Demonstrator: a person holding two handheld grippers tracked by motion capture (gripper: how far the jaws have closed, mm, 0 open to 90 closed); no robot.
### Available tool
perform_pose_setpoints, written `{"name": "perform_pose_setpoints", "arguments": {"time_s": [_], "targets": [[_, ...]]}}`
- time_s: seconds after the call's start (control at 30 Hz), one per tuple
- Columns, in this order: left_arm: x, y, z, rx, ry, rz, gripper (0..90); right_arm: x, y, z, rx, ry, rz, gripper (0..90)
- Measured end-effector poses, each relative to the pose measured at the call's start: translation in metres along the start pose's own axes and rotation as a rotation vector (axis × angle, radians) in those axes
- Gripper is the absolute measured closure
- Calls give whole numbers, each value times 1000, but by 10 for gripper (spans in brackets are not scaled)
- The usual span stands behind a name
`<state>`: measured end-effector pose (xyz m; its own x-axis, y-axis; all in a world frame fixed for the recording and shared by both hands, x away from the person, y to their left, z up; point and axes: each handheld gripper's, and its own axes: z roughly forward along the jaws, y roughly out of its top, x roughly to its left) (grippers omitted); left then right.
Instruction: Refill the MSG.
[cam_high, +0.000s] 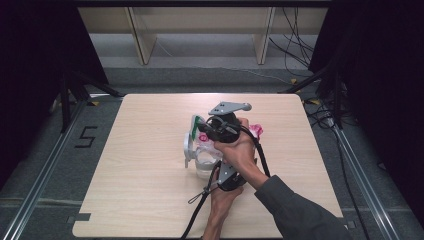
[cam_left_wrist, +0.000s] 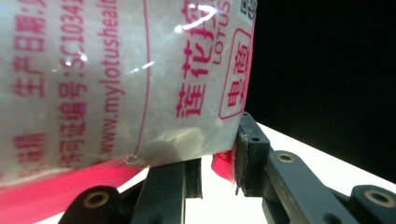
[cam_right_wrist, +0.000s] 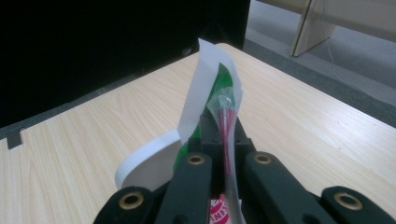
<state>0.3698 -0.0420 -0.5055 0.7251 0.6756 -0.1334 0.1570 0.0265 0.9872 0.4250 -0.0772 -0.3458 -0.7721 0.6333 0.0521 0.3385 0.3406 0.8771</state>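
clear plastic with pink print: my left tool (cam_left_wrist: 218, 163) is clamped on the bag's (cam_left_wrist: 116, 79) lower end, my right tool (cam_right_wrist: 226, 154) pinched together on its top seam beside a white clip (cam_right_wrist: 205, 93), above mid-counter (cam_high: 150, 200). clip looks unsecured.

In the high view, the person's hands and the right gripper (cam_high: 220, 127) cover most of the bag (cam_high: 205, 155) at frame centre; its contents cannot be identified. The left gripper (cam_high: 227, 180) is largely hidden under the left hand (cam_high: 222, 192), so its jaws cannot be made out.

In the left gripper view, the bag (cam_left_wrist: 116, 84) is cut off by the top and left edges, truncating its blurred printed text.

In the right gripper view, the white clip (cam_right_wrist: 196, 121) is partly hidden behind the jaws.
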Motion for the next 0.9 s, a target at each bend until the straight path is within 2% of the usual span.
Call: {"name": "perform_pose_setpoints", "arguments": {"time_s": [0.03, 0.2, 0.23, 0.27, 0.37, 0.4, 0.43, 0.47, 0.57, 0.67, 0.77, 0.8, 0.9], "targets": [[0, 0, -1, 6, 2, 6, 747, 0, 1, -1, 14, 5, -5, 900], [0, 1, -1, 2, 9, 14, 746, 0, 1, -1, 9, 1, -9, 900], [0, 1, -1, 1, 10, 15, 747, 1, 1, 0, -6, -3, -13, 900], [0, 1, -1, 0, 9, 14, 747, 1, 1, 0, 6, 4, -6, 900], [-1, 1, -1, -2, 8, 17, 747, 0, 2, 0, 11, 3, -39, 900], [-1, 1, -1, 1, 9, 20, 747, 1, 2, 0, 10, 9, -12, 900], [0, 1, -1, 2, 8, 19, 747, 0, 2, 1, -4, 2, -25, 900], [-1, 1, -1, 1, 7, 12, 747, 1, 1, 0, 4, 5, -5, 900], [-1, 0, 0, -1, -1, 8, 747, 2, -1, 2, 23, -1, -32, 900], [0, 0, 0, -3, 13, 17, 748, 0, 0, 0, 20, 11, -12, 900], [0, 1, -2, -7, -2, 26, 749, 1, 1, 0, 8, 17, -13, 900], [0, 1, -2, -11, -4, 27, 748, -1, 2, -1, 19, 14, -24, 900], [0, 0, -1, -9, -4, 30, 749, -2, 3, 0, 15, 11, -15, 900]]}}
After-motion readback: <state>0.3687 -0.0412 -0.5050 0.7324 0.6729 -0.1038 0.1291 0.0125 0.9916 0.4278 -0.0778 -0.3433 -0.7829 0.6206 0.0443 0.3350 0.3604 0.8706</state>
